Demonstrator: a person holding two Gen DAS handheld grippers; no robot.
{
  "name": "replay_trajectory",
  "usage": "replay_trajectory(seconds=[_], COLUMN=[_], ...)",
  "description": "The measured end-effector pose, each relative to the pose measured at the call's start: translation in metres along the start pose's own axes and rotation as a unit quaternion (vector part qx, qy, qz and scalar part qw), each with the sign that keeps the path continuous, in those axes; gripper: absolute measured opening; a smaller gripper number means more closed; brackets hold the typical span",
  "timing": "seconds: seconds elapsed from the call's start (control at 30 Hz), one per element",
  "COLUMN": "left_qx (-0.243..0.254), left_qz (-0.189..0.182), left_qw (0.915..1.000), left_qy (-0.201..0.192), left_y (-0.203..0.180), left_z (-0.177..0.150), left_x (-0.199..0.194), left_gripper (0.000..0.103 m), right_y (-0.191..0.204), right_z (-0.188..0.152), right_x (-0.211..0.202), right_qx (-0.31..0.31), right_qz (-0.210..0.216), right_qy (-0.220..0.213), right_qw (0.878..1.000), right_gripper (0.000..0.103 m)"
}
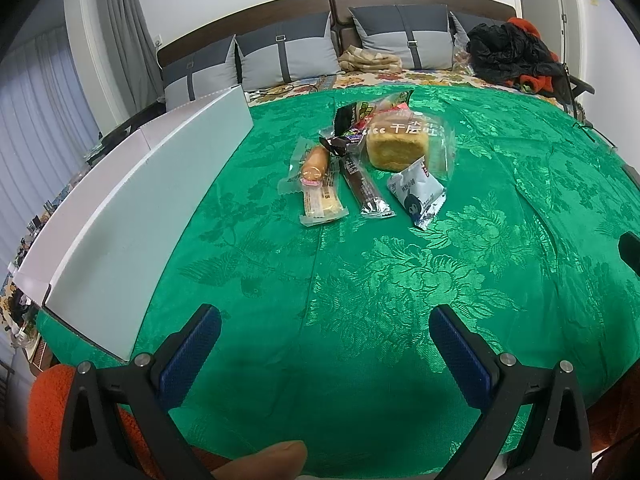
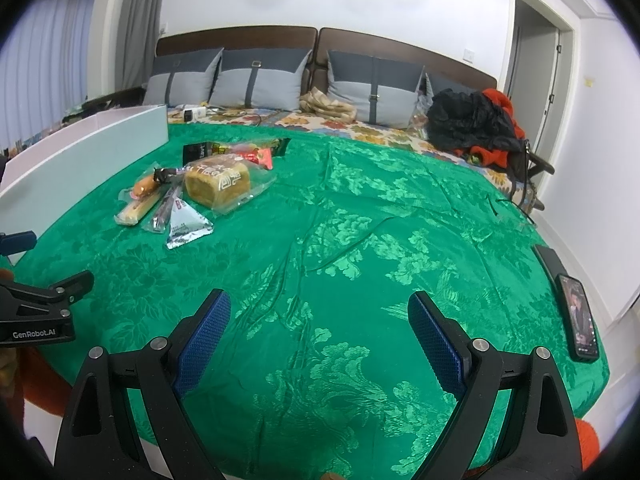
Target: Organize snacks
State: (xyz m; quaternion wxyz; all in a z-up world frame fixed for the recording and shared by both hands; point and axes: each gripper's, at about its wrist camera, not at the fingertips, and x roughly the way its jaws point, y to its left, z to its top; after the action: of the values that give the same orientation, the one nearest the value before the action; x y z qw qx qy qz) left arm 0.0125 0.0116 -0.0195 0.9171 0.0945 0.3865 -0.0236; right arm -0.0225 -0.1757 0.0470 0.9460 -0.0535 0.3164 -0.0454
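Two grippers wide open and empty above a green cloth [image 1: 400, 280]; snacks heaped near a white box.

Left gripper [image 1: 324, 332]: jaws spread wide, nothing between them, cloth visible in the gap. Right gripper [image 2: 319, 316]: same, spread wide, holding nothing. Snack pile sits mid-cloth, ahead of both grippers and well apart from them: bagged bread loaf [image 1: 396, 148], sausage pack [image 1: 314, 164] lying on a wafer pack [image 1: 322, 202], brown bar [image 1: 362, 186], small white-and-blue packet [image 1: 418, 192], darker wrappers behind, labels unreadable. White box [image 1: 132, 208] stands along the left edge of the cloth, beside the pile, not touching. Phone [image 2: 580, 318] lies at the right edge, screen lit.
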Motion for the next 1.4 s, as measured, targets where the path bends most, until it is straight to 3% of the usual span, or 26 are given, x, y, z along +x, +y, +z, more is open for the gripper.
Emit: replay_trajectory(seconds=[1.4], left_qx=[0.003], left_qz=[0.005], left_qw=[0.9996], left_qy=[0.027], left_y=[0.002], left_z=[-0.006], left_x=[0.014], left_gripper=[0.103], right_y=[0.003], right_z=[-0.004], right_x=[0.005], right_qx=[-0.005], right_qz=[0.005], right_qy=[0.013], right_qw=[1.0], right_gripper=[0.092])
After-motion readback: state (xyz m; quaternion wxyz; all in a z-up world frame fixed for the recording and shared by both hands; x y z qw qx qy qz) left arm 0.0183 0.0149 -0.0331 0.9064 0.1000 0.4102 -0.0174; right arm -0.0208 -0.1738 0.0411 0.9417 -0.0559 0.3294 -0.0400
